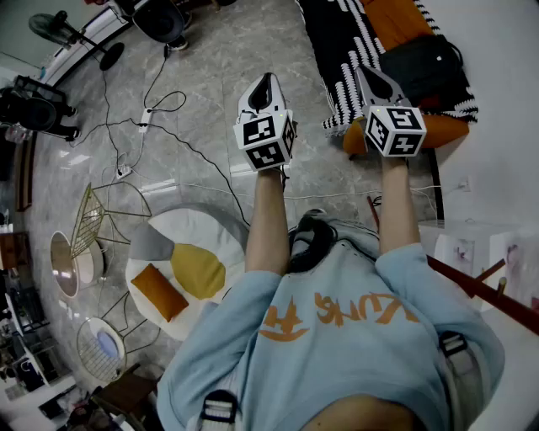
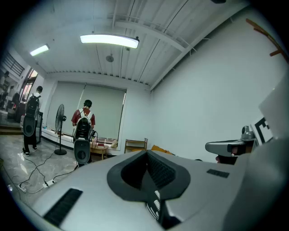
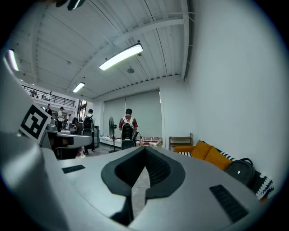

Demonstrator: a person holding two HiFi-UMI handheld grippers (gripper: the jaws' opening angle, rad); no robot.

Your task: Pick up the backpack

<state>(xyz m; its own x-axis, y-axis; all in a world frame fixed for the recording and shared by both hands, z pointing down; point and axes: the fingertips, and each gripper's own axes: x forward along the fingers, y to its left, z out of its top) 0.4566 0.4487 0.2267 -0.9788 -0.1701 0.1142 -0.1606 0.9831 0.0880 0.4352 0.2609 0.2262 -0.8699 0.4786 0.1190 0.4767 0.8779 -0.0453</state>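
Note:
The black backpack (image 1: 425, 67) rests on an orange sofa (image 1: 394, 18) by the right wall, next to a black-and-white striped blanket (image 1: 344, 46). It also shows at the lower right of the right gripper view as the backpack (image 3: 241, 171). My left gripper (image 1: 266, 82) is held out level over the floor, well left of the sofa, jaws shut and empty. My right gripper (image 1: 370, 78) hovers just short of the sofa's near end, close to the backpack but apart from it, also shut on nothing. Seen along the jaws, the left gripper (image 2: 146, 155) and right gripper (image 3: 145, 151) are both pressed together.
Cables and a power strip (image 1: 145, 114) trail over the marble floor. A standing fan (image 1: 72, 34) is at the far left. A round white seat (image 1: 181, 265) with orange cushions and a wire table (image 1: 97, 219) lie behind left. People (image 3: 128, 128) stand far off. A white table (image 1: 480, 252) is at the right.

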